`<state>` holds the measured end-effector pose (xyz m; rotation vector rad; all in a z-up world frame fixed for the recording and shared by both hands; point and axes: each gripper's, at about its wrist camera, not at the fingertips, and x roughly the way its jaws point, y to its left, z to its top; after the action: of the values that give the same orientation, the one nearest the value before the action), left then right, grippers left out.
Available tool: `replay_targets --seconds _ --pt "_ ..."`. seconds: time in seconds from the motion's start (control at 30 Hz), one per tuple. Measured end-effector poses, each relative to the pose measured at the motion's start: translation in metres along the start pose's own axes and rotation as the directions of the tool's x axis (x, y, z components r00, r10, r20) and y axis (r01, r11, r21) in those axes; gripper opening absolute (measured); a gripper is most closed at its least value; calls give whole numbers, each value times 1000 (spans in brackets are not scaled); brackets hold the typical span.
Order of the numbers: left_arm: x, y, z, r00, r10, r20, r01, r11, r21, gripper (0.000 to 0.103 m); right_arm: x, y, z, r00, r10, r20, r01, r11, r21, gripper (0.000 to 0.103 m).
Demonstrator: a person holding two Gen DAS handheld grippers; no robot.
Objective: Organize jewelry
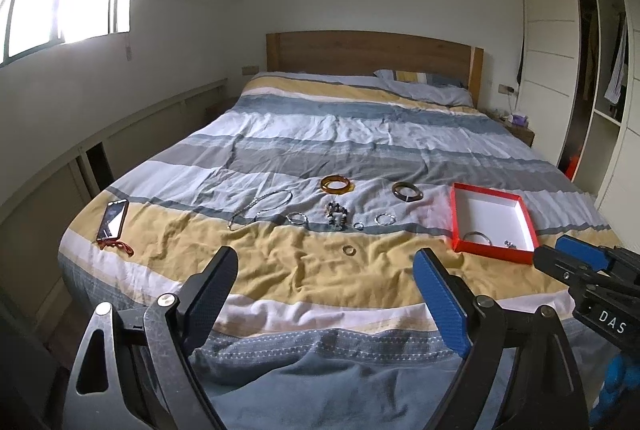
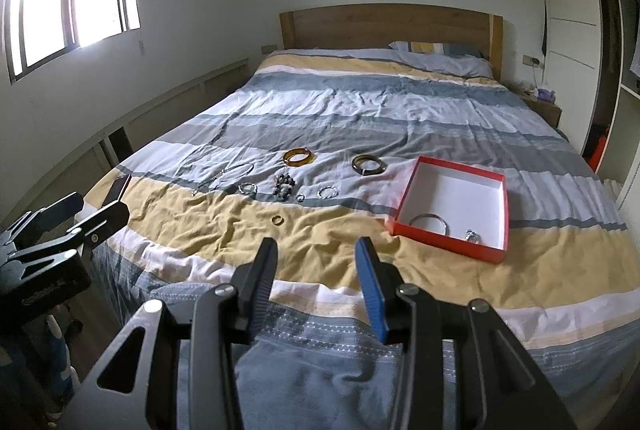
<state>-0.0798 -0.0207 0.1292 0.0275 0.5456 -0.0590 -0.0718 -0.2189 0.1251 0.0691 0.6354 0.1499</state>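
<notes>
The bed (image 2: 400, 117) with a striped duvet fills the space ahead of both jaws. The red box (image 2: 404, 226) lies ahead and to the right of the right gripper (image 2: 316, 254), whose jaws stand open and hold nothing. In it rest a silver bangle (image 2: 432, 220) and a small silver piece (image 2: 473, 236). The left gripper (image 1: 326, 268) has its jaws wide open, empty. Ahead of them lie the amber bangle (image 1: 337, 184), the dark bangle (image 1: 407, 191), a bead bracelet (image 1: 337, 216) and, nearest, a small ring (image 1: 349, 250).
</notes>
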Motion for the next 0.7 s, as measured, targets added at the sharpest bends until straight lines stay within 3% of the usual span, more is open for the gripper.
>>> replay_targets --seconds 0.43,0.7 --pt "34 9 -6 997 18 -69 -20 1000 -22 91 42 4 -3 998 28 -52 -29 999 -21 39" --pt "87 22 -15 986 22 -165 -30 998 -48 91 81 0 -3 995 40 -93 -43 998 -35 39"
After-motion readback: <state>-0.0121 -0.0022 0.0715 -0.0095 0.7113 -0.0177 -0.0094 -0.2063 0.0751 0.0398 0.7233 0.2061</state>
